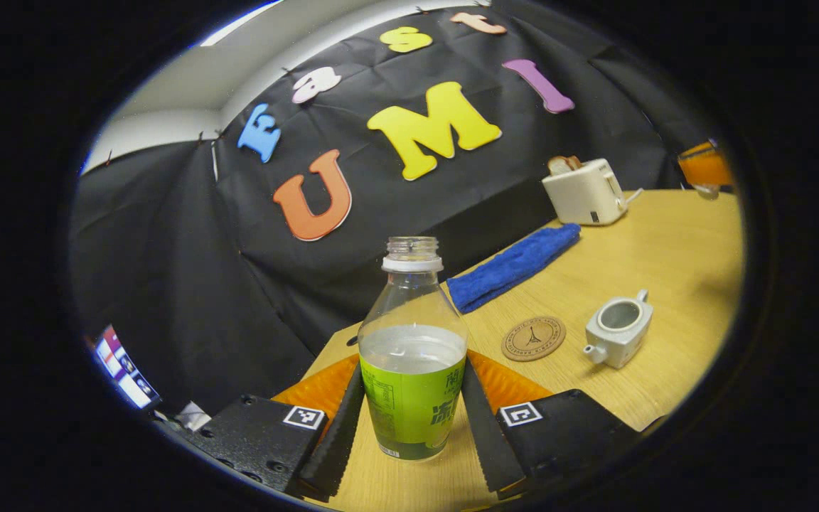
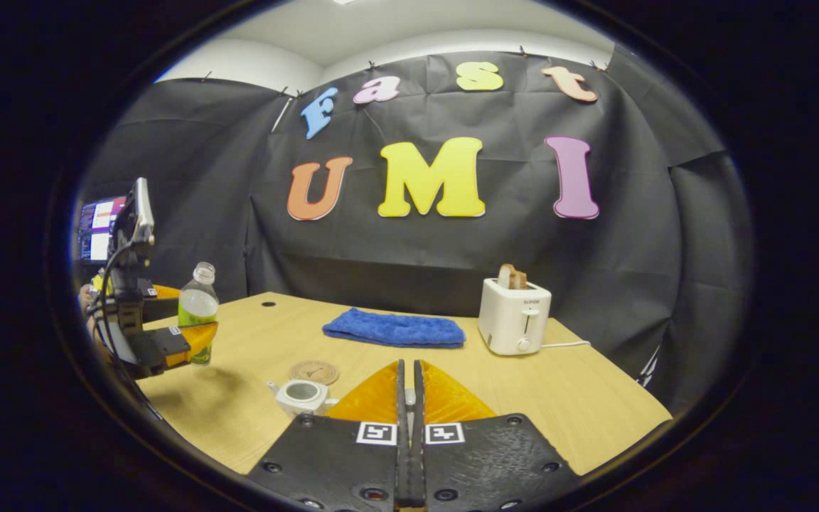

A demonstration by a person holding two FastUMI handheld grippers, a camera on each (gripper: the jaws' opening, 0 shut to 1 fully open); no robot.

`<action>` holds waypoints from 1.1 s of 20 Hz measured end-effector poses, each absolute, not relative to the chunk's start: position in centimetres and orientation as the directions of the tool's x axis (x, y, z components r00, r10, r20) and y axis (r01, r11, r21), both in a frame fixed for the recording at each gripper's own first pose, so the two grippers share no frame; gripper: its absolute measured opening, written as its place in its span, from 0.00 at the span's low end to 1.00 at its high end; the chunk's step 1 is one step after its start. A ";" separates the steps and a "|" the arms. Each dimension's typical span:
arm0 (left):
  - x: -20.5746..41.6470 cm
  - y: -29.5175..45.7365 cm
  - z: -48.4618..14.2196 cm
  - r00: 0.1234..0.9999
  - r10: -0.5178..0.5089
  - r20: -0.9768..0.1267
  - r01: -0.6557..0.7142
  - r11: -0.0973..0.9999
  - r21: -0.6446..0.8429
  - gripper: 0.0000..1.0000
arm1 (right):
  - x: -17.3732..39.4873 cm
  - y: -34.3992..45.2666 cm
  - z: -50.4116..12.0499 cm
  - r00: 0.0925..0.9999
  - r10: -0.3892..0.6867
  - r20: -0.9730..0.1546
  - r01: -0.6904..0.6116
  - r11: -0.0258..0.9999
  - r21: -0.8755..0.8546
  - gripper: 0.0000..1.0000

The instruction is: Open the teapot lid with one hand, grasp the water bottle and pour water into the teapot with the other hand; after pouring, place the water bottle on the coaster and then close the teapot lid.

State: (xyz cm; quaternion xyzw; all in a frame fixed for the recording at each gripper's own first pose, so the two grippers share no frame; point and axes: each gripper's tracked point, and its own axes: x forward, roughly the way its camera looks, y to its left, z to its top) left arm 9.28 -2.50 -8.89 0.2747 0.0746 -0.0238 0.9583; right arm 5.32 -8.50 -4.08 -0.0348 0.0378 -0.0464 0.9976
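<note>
While left gripper [image 1: 413,427] apparently clamps bottle [image 1: 413,370], teapot [image 1: 618,331] stands lidless

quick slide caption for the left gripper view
Left gripper closed around an uncapped water bottle on the table, lidless teapot and coaster beyond.

A staged recording booth: black cloth wall [image 2: 452,270] behind a wooden table [image 2: 580,398] with toaster [image 2: 514,316].
</note>
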 end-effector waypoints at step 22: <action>8.6 -8.2 -11.6 0.979 0.029 -0.201 0.200 0.025 0.979 0.73 | 4.9 -12.0 -3.3 0.984 -0.168 -0.052 0.167 0.986 -0.027 0.00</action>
